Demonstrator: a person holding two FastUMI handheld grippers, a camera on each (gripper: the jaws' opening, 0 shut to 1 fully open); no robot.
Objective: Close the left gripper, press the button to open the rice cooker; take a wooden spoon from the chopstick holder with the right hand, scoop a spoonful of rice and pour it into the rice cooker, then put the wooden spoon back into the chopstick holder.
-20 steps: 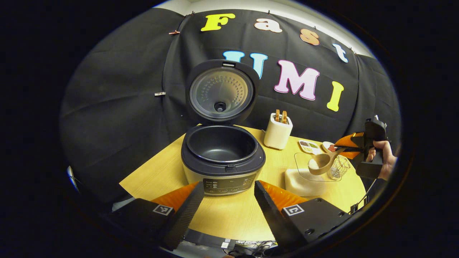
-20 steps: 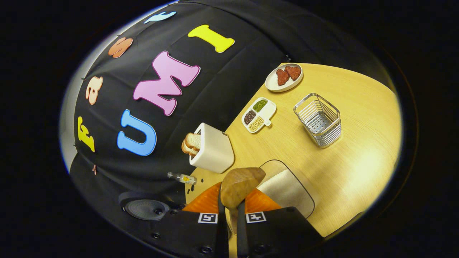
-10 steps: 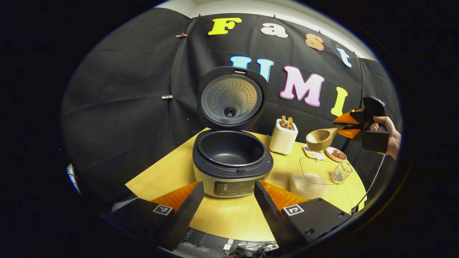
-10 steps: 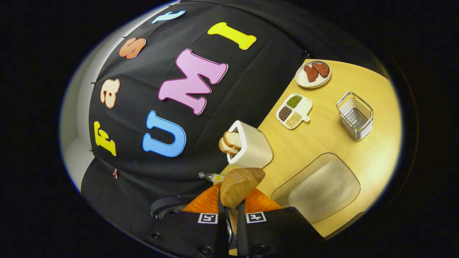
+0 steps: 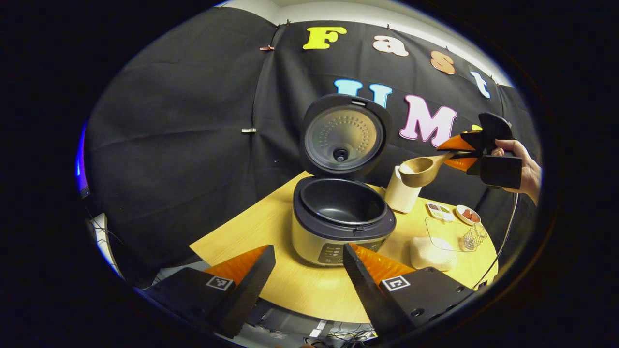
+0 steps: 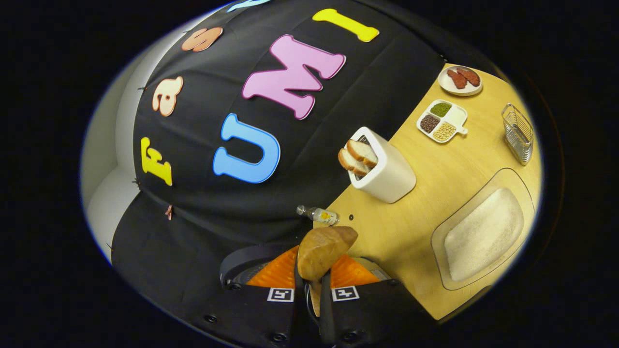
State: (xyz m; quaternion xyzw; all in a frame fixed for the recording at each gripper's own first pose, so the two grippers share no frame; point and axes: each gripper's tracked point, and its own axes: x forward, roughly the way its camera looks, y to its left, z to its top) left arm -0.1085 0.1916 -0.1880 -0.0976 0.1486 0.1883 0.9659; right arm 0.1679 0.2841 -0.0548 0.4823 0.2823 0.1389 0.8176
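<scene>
Wooden spoon (image 5: 421, 170), handle clamped in the right gripper (image 6: 309, 285), hides the toaster's top; left gripper (image 5: 309, 263) gapes.

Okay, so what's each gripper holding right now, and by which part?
The right tongs clamp the brown wooden spoon by its handle. The left tongs are open, holding nothing.

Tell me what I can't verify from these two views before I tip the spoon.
- Rice in the wooden spoon: right gripper view shows the bowl's underside; in the left gripper view it's too small to judge.
- Rice cooker pot: the right tool and spoon cover most of it in the right gripper view.
- Cooker panel: partly behind the left tool's finger, text too small.
</scene>
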